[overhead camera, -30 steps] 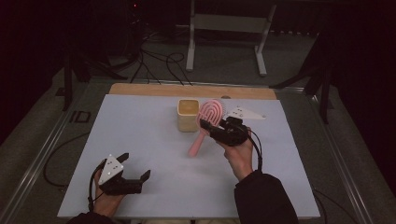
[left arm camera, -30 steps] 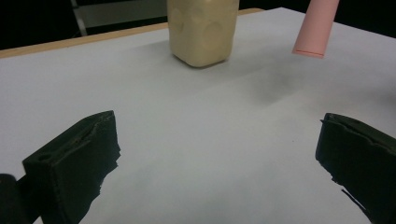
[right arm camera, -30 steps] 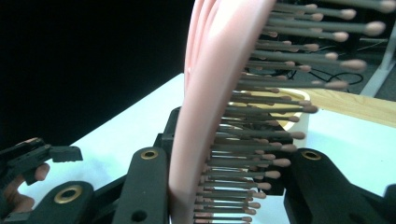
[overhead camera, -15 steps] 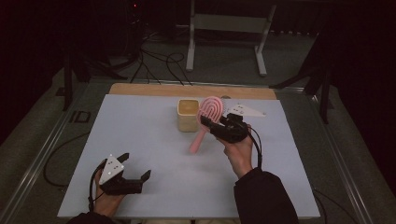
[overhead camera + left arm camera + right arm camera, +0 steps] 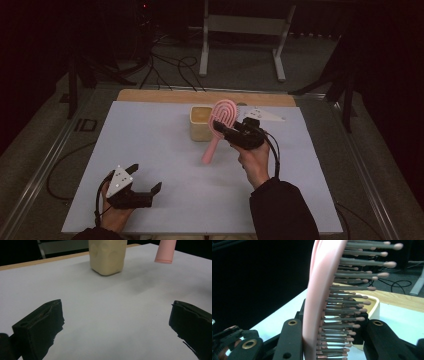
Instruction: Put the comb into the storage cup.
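The white table [image 5: 150, 150] carried a cream square container [image 5: 200, 123] near the middle of its far edge. Just beside it, held above the surface, was the pink hairbrush [image 5: 220, 125], head up and handle slanting down toward the near edge. The right gripper [image 5: 231, 134] was clamped across the brush's head (back against one jaw, bristles against the other). The left gripper [image 5: 142, 192] rested near the near-left corner, jaws wide apart and empty. To drop the brush in cleanly, the handle likely needed centring over the container's opening before any lowering, grip kept firm.
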Demonstrator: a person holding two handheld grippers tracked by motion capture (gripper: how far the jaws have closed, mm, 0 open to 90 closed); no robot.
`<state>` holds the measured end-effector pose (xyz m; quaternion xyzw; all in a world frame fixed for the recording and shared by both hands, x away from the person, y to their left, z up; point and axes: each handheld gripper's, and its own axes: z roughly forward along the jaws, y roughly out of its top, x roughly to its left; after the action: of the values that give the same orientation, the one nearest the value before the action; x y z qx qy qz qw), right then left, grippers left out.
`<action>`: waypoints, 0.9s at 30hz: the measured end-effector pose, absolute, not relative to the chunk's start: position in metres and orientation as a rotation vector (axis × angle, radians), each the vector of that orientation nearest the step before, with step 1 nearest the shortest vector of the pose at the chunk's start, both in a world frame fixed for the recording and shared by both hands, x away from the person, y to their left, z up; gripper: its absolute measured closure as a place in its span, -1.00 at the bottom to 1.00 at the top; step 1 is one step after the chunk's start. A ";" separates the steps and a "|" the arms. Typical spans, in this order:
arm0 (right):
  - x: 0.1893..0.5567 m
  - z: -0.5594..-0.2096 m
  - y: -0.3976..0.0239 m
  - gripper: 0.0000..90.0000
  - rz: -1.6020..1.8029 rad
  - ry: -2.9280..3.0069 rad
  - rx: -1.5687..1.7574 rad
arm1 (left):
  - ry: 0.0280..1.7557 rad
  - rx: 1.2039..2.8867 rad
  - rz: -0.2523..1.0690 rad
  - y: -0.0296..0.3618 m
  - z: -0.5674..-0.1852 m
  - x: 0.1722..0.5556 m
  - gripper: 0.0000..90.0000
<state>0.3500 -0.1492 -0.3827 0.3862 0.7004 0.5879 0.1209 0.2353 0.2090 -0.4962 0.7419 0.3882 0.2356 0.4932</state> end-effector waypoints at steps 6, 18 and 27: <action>0.353 -0.380 -0.148 0.41 1.709 2.038 1.125 | 0.941 1.802 0.572 0.209 -0.496 0.235 -1.00; 0.358 -0.375 -0.148 0.42 1.694 2.025 1.130 | 0.941 1.799 0.571 0.209 -0.496 0.235 -1.00; 0.363 -0.371 -0.149 0.41 1.683 2.014 1.135 | 0.941 1.797 0.570 0.209 -0.496 0.235 -1.00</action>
<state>0.3633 -0.1492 -0.3714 0.3929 0.6973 0.5827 0.1408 0.2351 0.2089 -0.4960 0.7412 0.3883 0.2353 0.4946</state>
